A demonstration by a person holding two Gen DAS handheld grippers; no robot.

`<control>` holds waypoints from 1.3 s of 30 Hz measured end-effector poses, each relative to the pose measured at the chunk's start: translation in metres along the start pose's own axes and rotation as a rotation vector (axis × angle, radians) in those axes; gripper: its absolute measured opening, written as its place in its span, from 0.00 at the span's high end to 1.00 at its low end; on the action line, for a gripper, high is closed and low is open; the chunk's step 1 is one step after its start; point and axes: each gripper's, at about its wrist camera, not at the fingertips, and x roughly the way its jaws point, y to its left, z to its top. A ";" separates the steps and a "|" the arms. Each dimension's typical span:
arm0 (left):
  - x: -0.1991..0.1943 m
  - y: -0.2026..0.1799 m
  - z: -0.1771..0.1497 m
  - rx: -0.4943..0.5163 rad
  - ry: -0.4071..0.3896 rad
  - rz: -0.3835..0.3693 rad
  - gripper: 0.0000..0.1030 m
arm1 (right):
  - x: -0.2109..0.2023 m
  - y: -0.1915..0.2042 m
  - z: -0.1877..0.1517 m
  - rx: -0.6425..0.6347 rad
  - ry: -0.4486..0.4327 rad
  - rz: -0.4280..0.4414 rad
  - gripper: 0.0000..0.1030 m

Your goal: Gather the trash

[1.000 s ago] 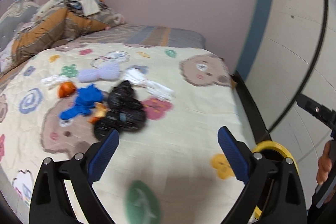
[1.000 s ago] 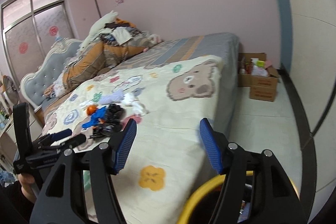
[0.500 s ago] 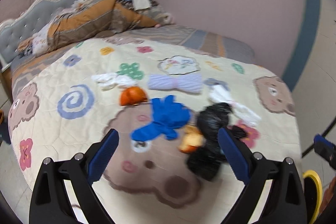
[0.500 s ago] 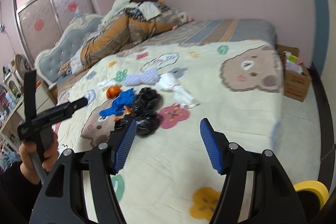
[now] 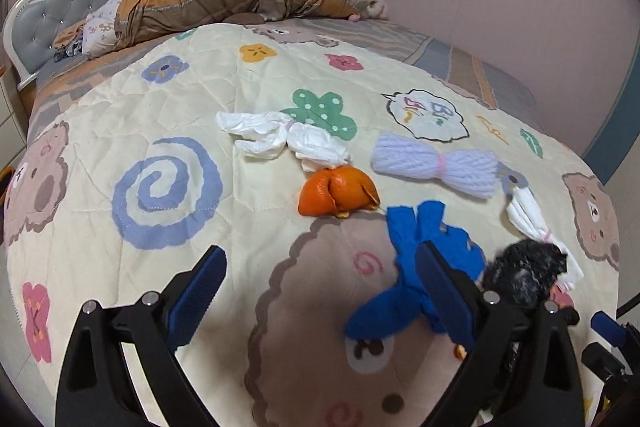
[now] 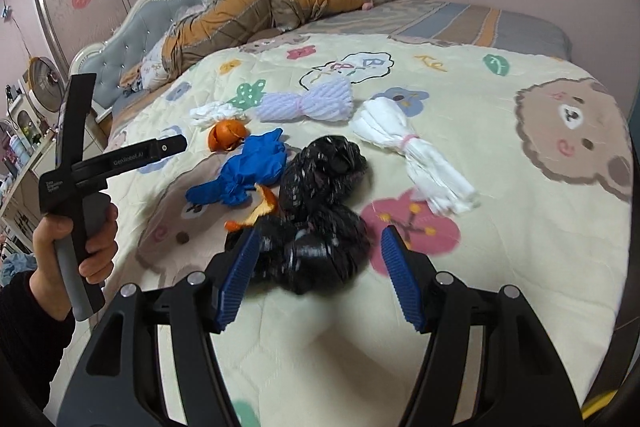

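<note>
A cream quilted bedspread (image 6: 500, 267) carries brown bear faces, a blue spiral, and pink, green and yellow flowers. On it lie a glossy black crumpled plastic bag (image 6: 320, 195), with a bright blue crumpled wrapper (image 6: 248, 171) at its nine o'clock, curled orange peel (image 5: 338, 193) at ten, a pale lilac ribbed bundle tied pink (image 6: 306, 103) at twelve, and a white tied cloth (image 6: 412, 155) at two. Both grippers are black with blue ribbed pads (image 6: 402, 285). The headboard (image 5: 60, 11) is grey-blue, tufted, white-framed.
</note>
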 end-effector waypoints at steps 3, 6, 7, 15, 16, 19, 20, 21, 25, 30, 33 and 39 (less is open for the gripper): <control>0.013 0.001 0.009 -0.003 0.008 0.003 0.11 | 0.017 0.003 0.011 -0.003 0.016 -0.004 0.41; 0.028 0.003 0.016 -0.016 0.028 0.003 0.11 | 0.033 0.005 0.017 -0.005 0.038 -0.006 0.41; 0.033 0.004 0.018 -0.020 0.035 0.002 0.11 | 0.037 0.005 0.019 -0.007 0.042 -0.011 0.41; 0.061 -0.007 0.030 0.006 0.046 0.012 0.11 | 0.070 0.009 0.023 -0.015 0.096 -0.027 0.41; 0.063 -0.009 0.031 0.010 0.048 0.011 0.12 | 0.074 0.009 0.023 -0.015 0.103 -0.029 0.41; 0.070 -0.016 0.031 0.027 0.062 0.003 0.17 | 0.079 0.009 0.023 -0.018 0.106 -0.033 0.41; 0.071 -0.018 0.030 0.035 0.065 0.001 0.19 | 0.079 0.009 0.025 -0.014 0.100 -0.032 0.41; 0.072 -0.021 0.030 0.044 0.066 0.002 0.19 | 0.080 0.008 0.027 -0.011 0.095 -0.033 0.41; 0.080 -0.025 0.031 0.050 0.087 -0.011 0.29 | 0.085 0.005 0.039 0.008 0.102 -0.027 0.41; 0.087 -0.018 0.031 0.008 0.102 -0.007 0.52 | 0.097 0.006 0.049 0.015 0.135 -0.006 0.52; 0.083 -0.014 0.031 -0.019 0.087 -0.013 0.71 | 0.102 0.011 0.052 0.008 0.148 0.006 0.59; 0.077 -0.014 0.029 -0.007 0.069 -0.003 0.81 | 0.110 0.010 0.052 0.034 0.171 0.001 0.68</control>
